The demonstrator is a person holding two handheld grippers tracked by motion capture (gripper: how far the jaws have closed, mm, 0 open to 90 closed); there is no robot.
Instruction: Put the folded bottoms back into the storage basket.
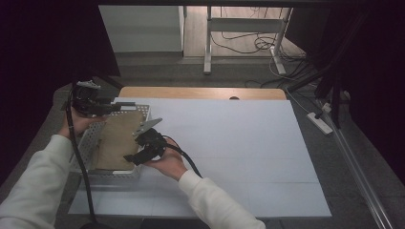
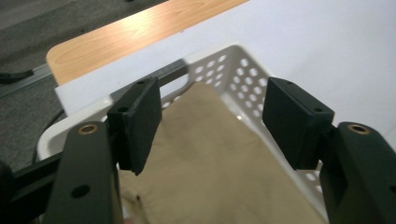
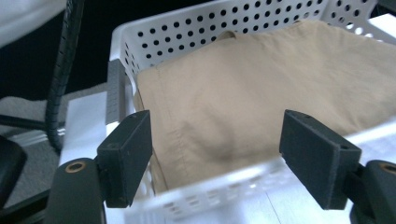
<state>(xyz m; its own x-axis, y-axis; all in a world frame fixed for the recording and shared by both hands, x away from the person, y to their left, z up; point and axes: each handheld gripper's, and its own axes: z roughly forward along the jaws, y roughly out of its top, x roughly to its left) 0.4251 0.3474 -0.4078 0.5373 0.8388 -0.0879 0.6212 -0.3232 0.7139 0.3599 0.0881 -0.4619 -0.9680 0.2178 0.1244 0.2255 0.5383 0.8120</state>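
Note:
A folded tan cloth (image 1: 117, 138) lies in a white perforated basket (image 1: 88, 143) at the table's left. My left gripper (image 1: 117, 107) hovers at the basket's far end. In the left gripper view its jaws stand open (image 2: 212, 121) over the cloth (image 2: 210, 158), with the basket's end wall (image 2: 243, 65) beyond and nothing pinched. My right gripper (image 1: 130, 159) sits at the basket's near right side, pointing left. In the right gripper view it is open (image 3: 215, 149) across the basket's rim (image 3: 187, 28), and the cloth (image 3: 261, 84) lies just past its pads, untouched.
A white sheet (image 1: 229, 143) covers the table, and a wooden edge (image 1: 200, 92) shows at the back. A power strip (image 1: 321, 123) lies off the right side. Desk legs and loose cables (image 1: 248, 38) stand on the floor behind.

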